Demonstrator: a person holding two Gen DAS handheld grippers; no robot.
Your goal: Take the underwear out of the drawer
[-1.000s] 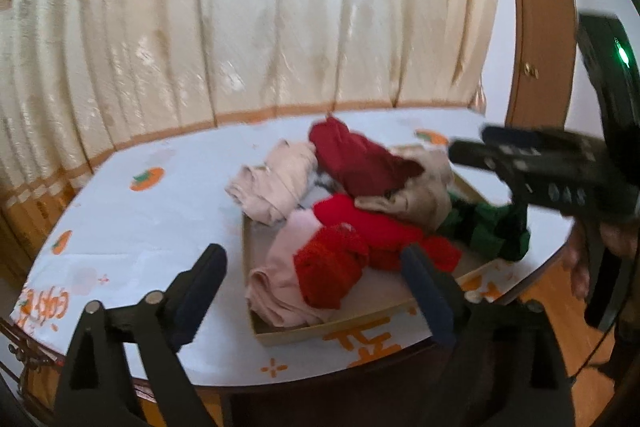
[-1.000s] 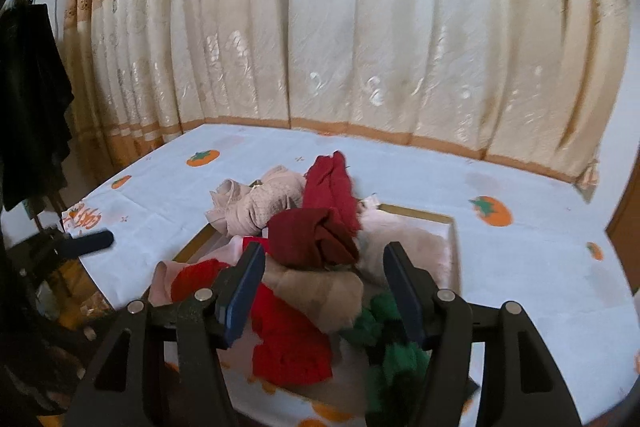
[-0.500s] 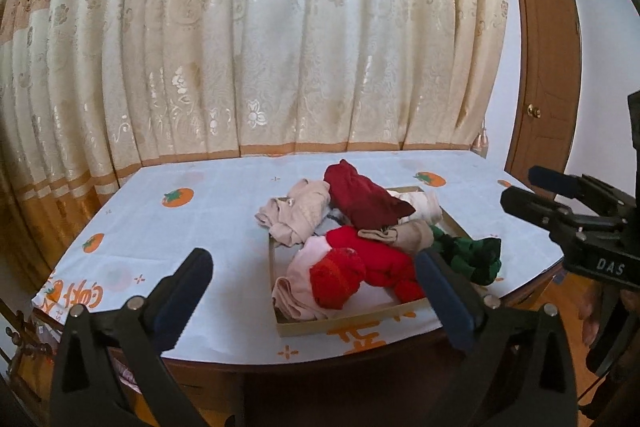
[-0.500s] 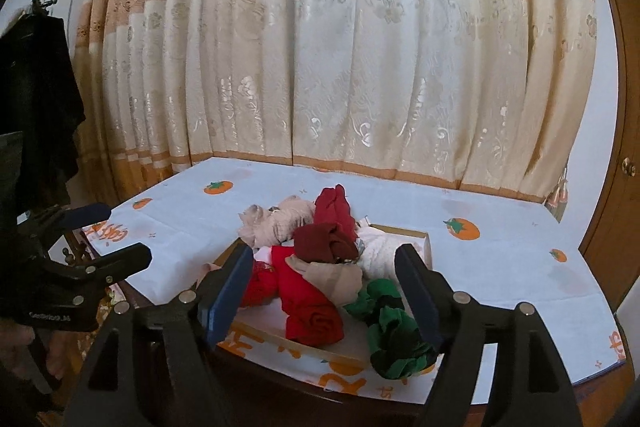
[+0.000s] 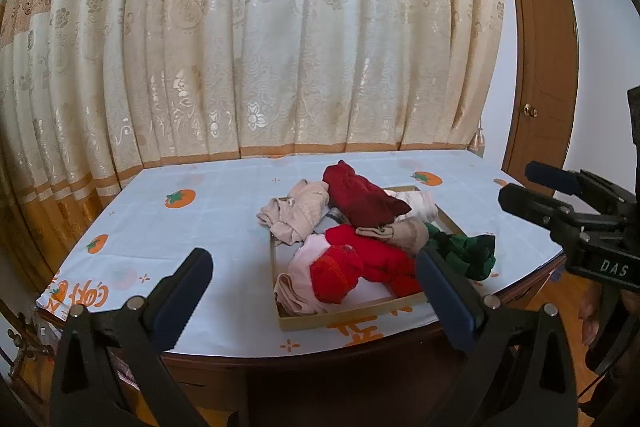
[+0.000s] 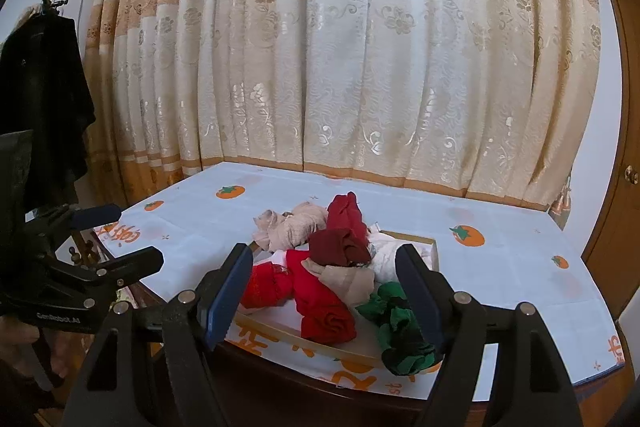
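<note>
A shallow wooden drawer (image 5: pixel 348 315) lies on the table, heaped with underwear. On the heap are a dark red piece (image 5: pixel 360 199), a bright red one (image 5: pixel 336 275), a beige one (image 5: pixel 296 211) and a pink one (image 5: pixel 300 267). A green piece (image 5: pixel 468 255) spills over the drawer's right side. My left gripper (image 5: pixel 310 263) stands open, back from the table's near edge, with nothing between its fingers. My right gripper (image 6: pixel 322 255) is open too and holds nothing, level with the drawer (image 6: pixel 280 331). Each shows in the other's view: the right gripper (image 5: pixel 520 183) and the left gripper (image 6: pixel 132 237).
The table (image 5: pixel 180 227) wears a white cloth printed with orange fruit. A patterned curtain (image 5: pixel 280 67) hangs behind it and a brown door (image 5: pixel 536 67) stands on the right. A black garment (image 6: pixel 44 87) hangs on a rack at the left. A hand (image 5: pixel 588 311) grips the right tool.
Both grippers have drawn back and up from the drawer, so the pile looks smaller and farther. Their jaws stand wider than one second ago. The underwear has not moved.
</note>
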